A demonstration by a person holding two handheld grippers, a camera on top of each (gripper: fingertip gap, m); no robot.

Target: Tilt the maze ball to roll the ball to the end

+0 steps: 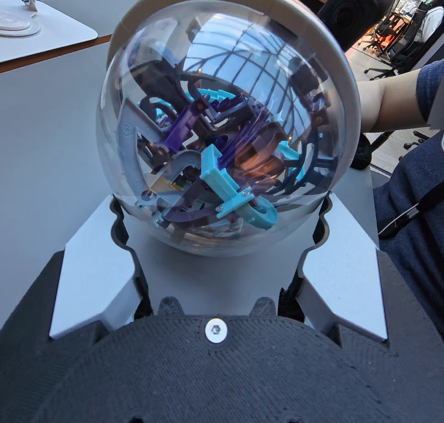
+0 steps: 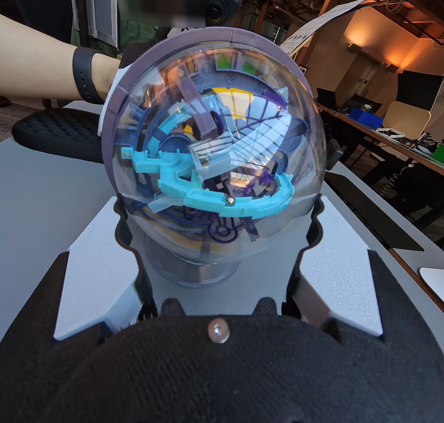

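I hold one maze ball between my two grippers, one on each side of it. My left gripper has its fingers spread wide, and the dark pads touch the clear shell low on the left and right. My right gripper presses on the opposite side in the same way, also wide around the sphere. So both are closed on the maze ball as far as its width allows.

The maze ball stands near the edge of the grey worktop. In the right wrist view I see a clear round stand under it; I cannot tell if the sphere rests on it or is a little above it.

Inside there is one small steel ball. It sits on the turquoise track, on the low near curve, about in the middle of this piece. I judge that the task is under way but not finished: the steel ball is on a track, and I cannot see the end point from here. The track continues to both sides, so more tilting is left to do.

I count two grippers, one maze ball, one steel ball, one stand. A second white board lies far to the left.
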